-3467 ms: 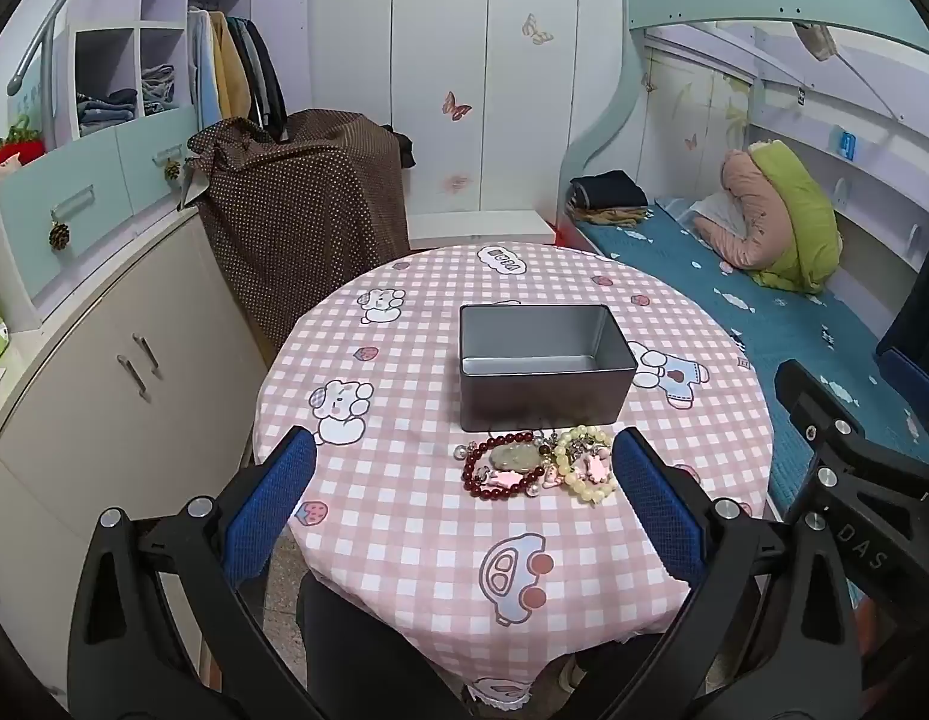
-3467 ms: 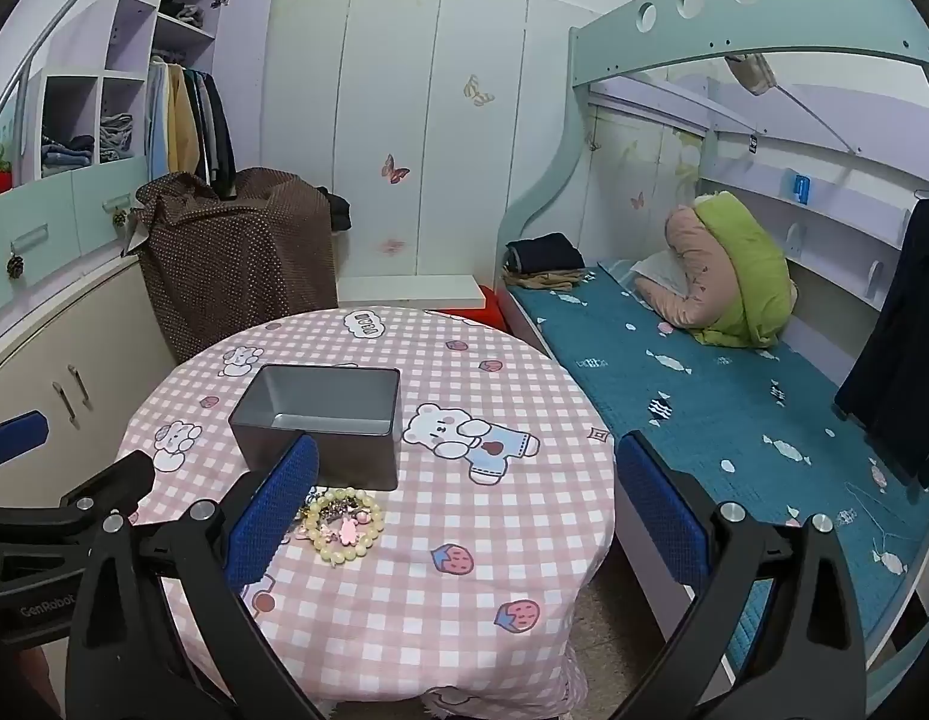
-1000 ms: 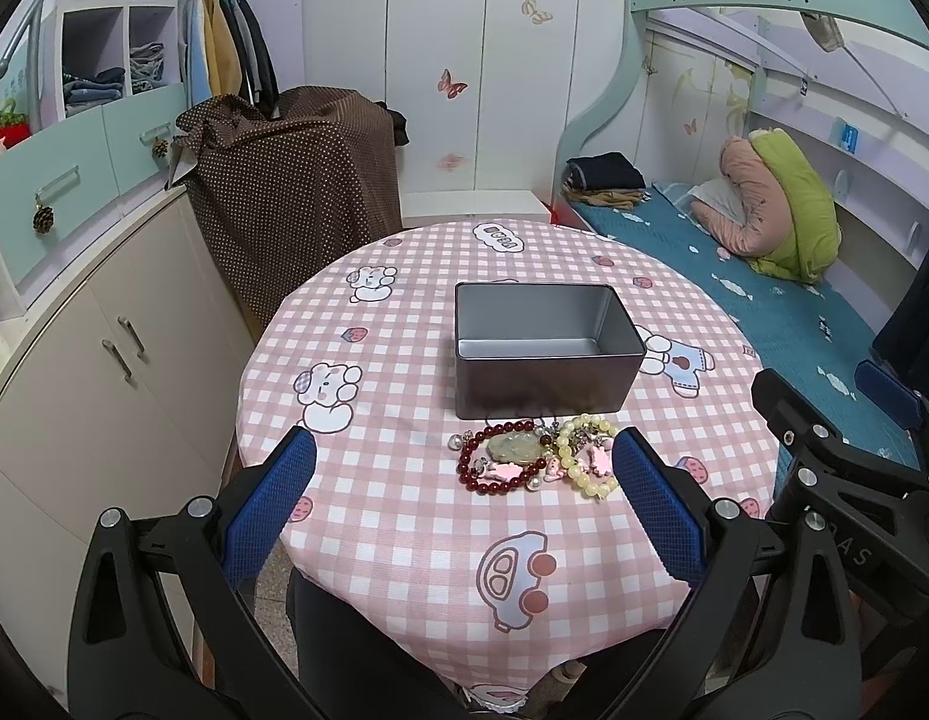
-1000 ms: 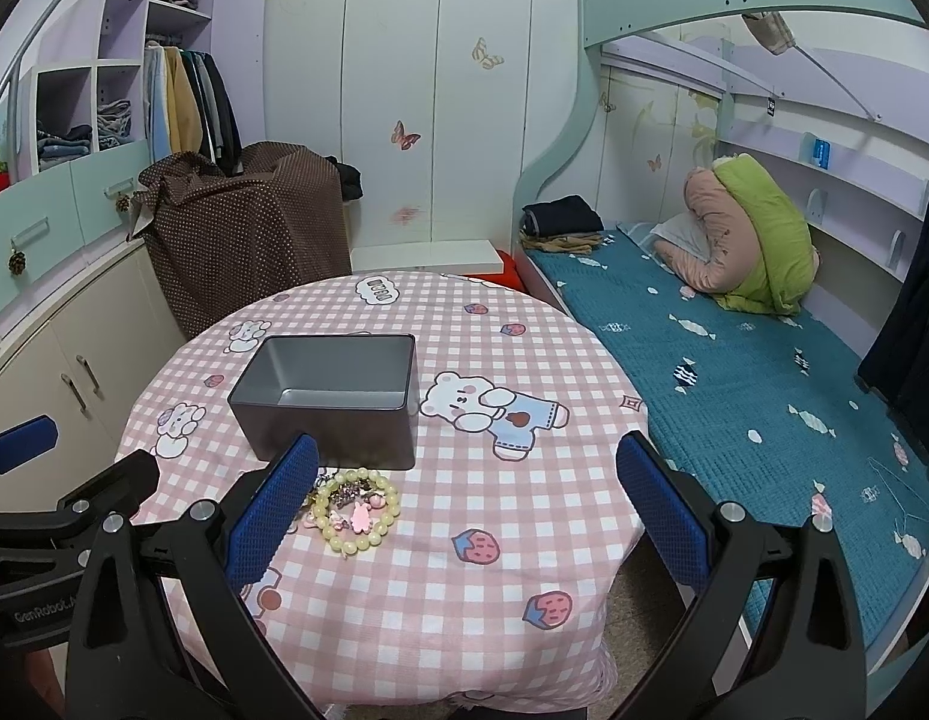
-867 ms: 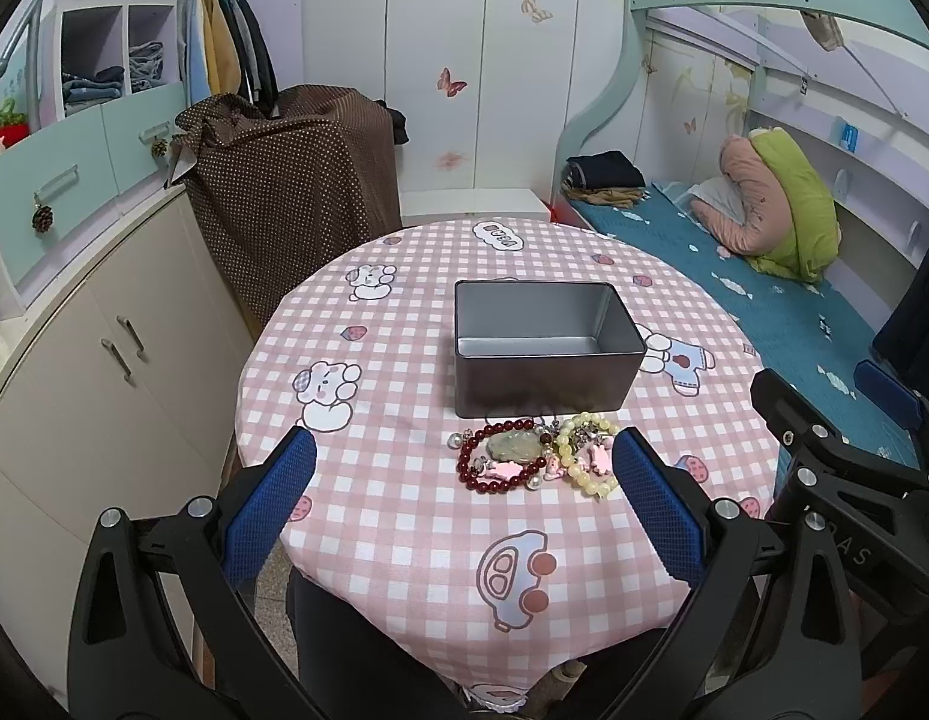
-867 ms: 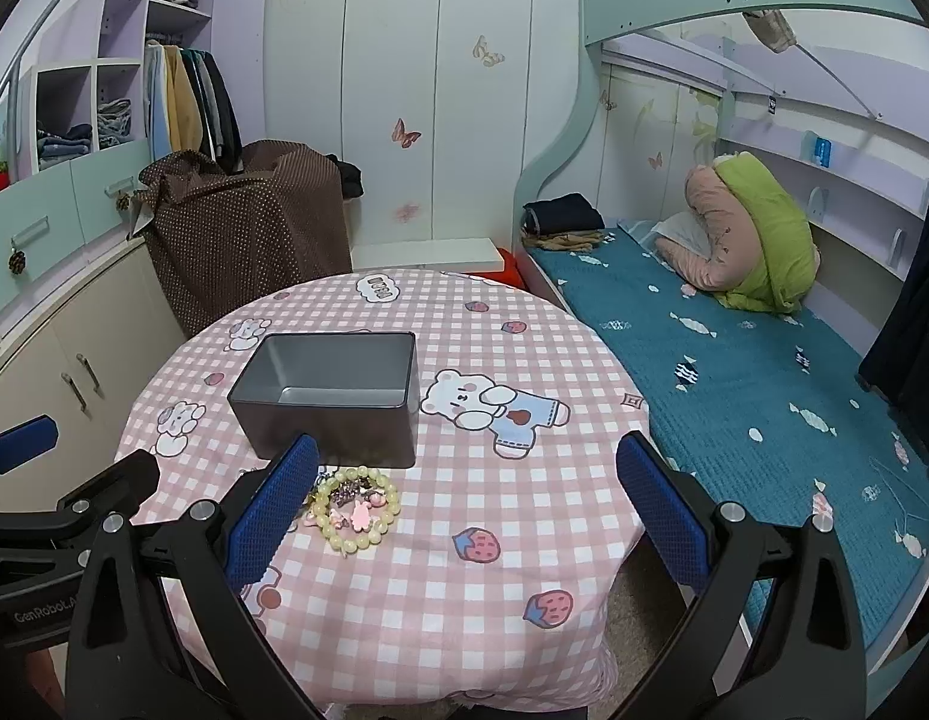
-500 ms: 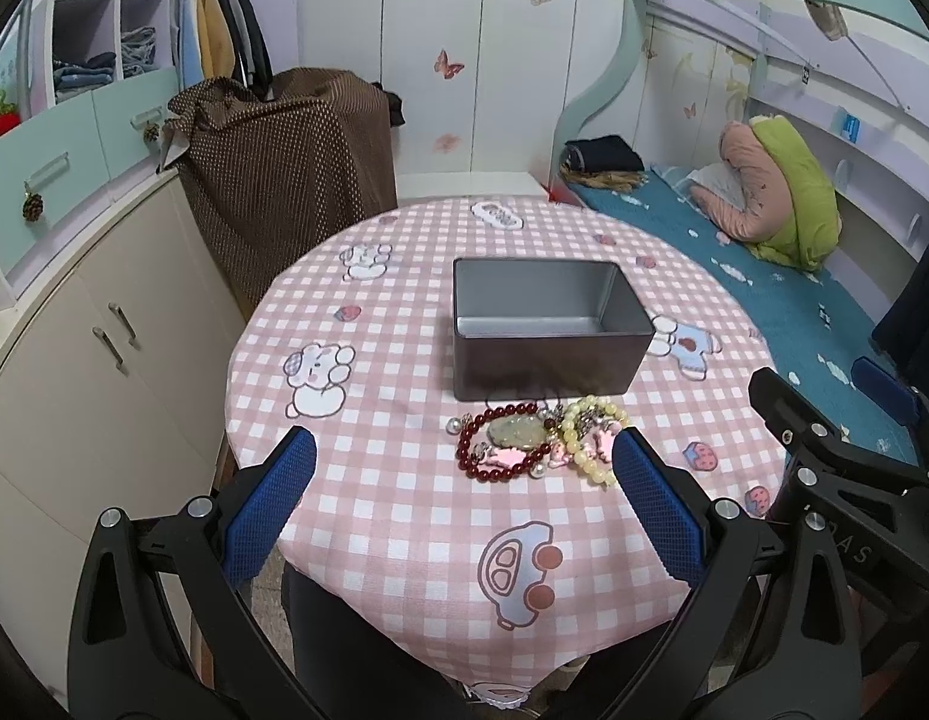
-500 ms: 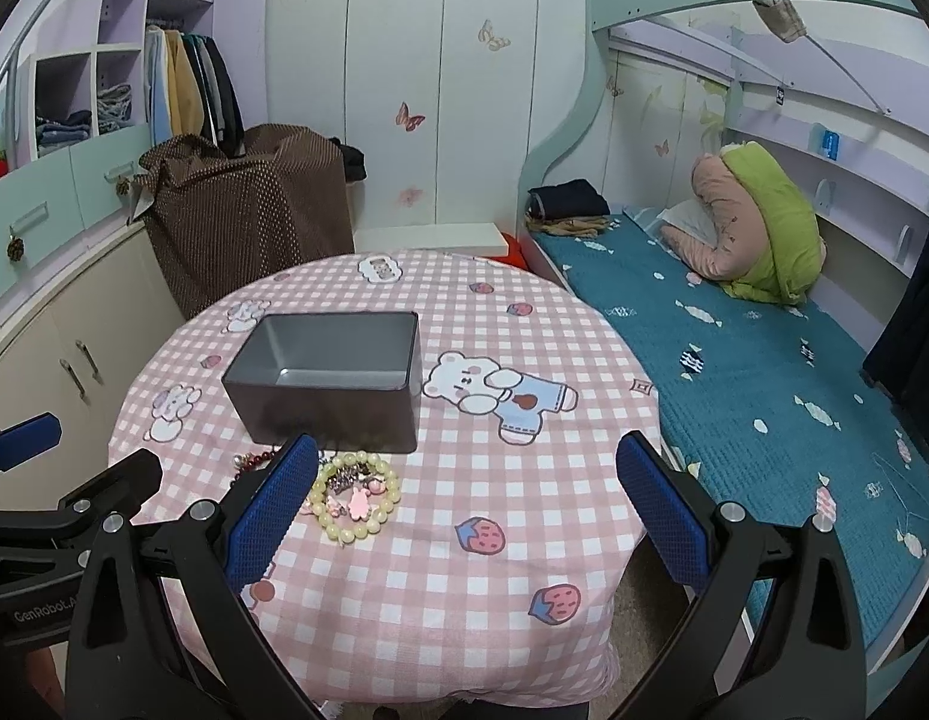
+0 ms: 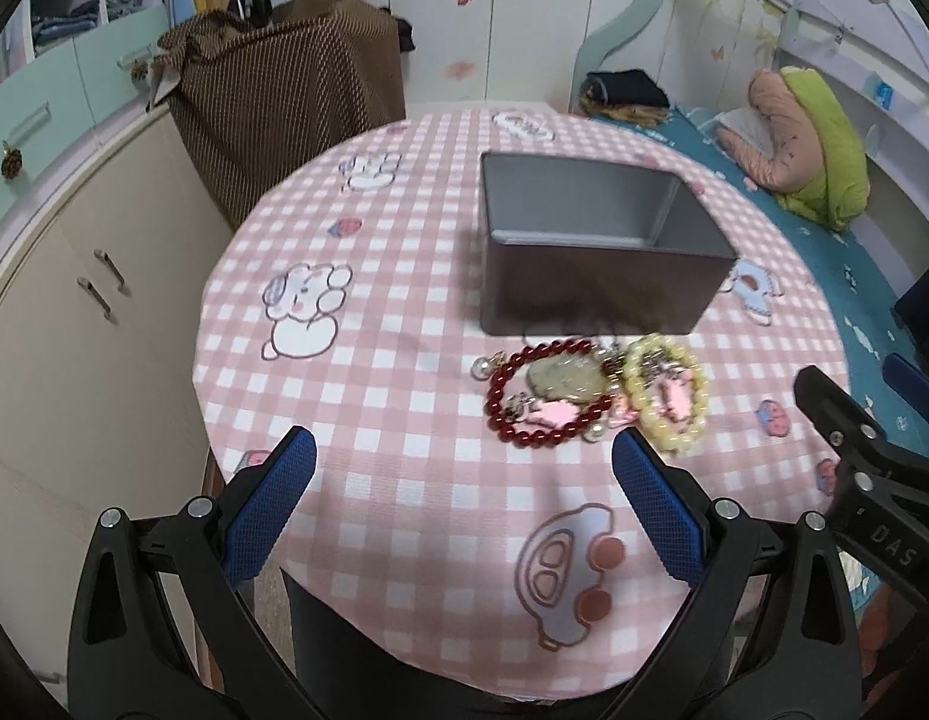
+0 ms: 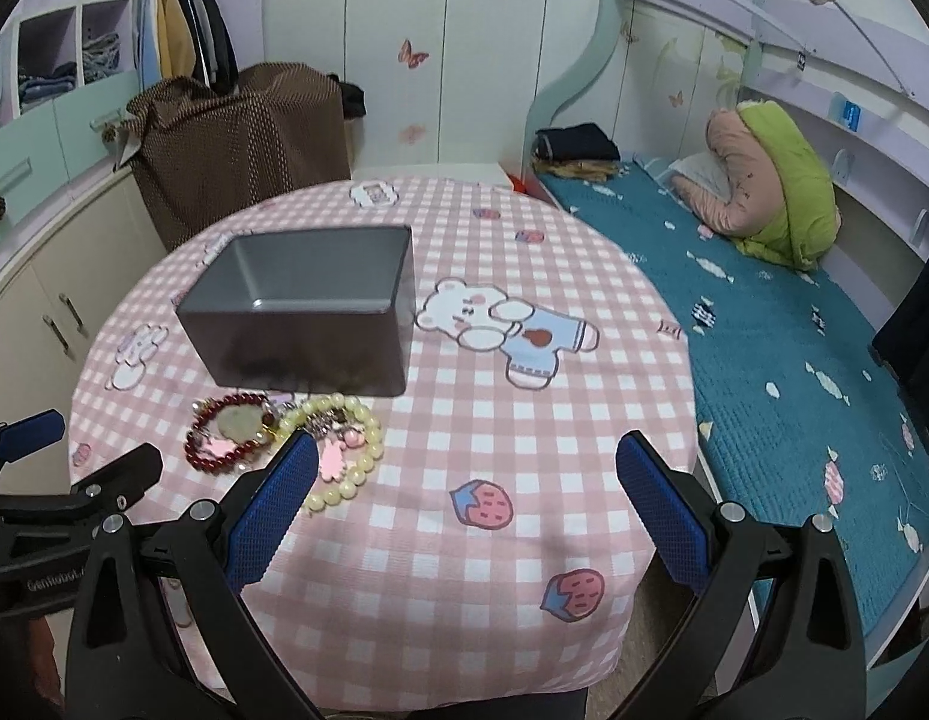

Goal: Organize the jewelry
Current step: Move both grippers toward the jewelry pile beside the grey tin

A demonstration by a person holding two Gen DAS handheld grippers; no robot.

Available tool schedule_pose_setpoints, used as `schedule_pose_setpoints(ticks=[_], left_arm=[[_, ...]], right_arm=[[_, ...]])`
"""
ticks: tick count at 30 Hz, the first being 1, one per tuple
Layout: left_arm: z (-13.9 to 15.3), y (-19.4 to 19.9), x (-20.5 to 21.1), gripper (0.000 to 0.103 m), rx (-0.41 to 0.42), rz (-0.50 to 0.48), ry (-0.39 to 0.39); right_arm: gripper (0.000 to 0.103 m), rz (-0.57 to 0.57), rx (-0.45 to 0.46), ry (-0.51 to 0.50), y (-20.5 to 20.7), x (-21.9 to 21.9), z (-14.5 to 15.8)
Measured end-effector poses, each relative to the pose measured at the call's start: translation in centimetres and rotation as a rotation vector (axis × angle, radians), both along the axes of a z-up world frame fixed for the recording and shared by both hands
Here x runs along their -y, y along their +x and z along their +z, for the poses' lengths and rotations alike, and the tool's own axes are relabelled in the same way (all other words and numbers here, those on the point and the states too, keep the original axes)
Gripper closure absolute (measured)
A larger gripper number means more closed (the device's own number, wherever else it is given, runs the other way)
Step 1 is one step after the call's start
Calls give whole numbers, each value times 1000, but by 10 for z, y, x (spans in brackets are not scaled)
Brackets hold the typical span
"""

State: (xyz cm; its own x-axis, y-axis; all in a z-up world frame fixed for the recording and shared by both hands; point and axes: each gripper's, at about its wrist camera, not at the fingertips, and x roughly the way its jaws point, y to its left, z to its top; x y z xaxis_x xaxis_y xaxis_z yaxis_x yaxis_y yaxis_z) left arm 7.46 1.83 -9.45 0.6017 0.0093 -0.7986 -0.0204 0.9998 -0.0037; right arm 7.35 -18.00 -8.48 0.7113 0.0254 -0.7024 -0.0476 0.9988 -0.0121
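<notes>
A pile of jewelry lies on the round pink checked table [image 9: 404, 420], just in front of a grey metal box [image 9: 590, 252] that stands open and looks empty. A dark red bead bracelet [image 9: 512, 420] rings a pale oval pendant [image 9: 563, 381]. A cream bead bracelet [image 9: 668, 396] with pink charms lies to its right. The pile [image 10: 284, 432] and the box [image 10: 308, 312] also show in the right wrist view. My left gripper [image 9: 464, 501] is open and empty, above the table's near edge. My right gripper [image 10: 467, 498] is open and empty, right of the pile.
A brown dotted cloth covers a bulky thing [image 9: 284, 90] behind the table. Beige cabinets [image 9: 74, 330] stand to the left. A bed with a teal cover [image 10: 764, 312] runs along the right. My right gripper's body shows in the left wrist view [image 9: 872, 468].
Both grippers have moved forward and down toward the table, so the box and the jewelry look larger. Both stay open. The jewelry and the box have not moved.
</notes>
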Motion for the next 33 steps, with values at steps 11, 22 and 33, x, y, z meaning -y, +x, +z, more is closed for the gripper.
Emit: schedule_pose_setpoints(ticks=[11,22,33], left_arm=[[-24,38,-21,5,-71,75,-10],[-40,74,-11,5,-107,19,136],[-39,77,-11,51,-113,-138,23]], right_arm=[[7,7,-77,-5,30,0,-24],[7,72,-113,-53,63,-16,-30],[7,127,-135,-69,77,-15,-33]])
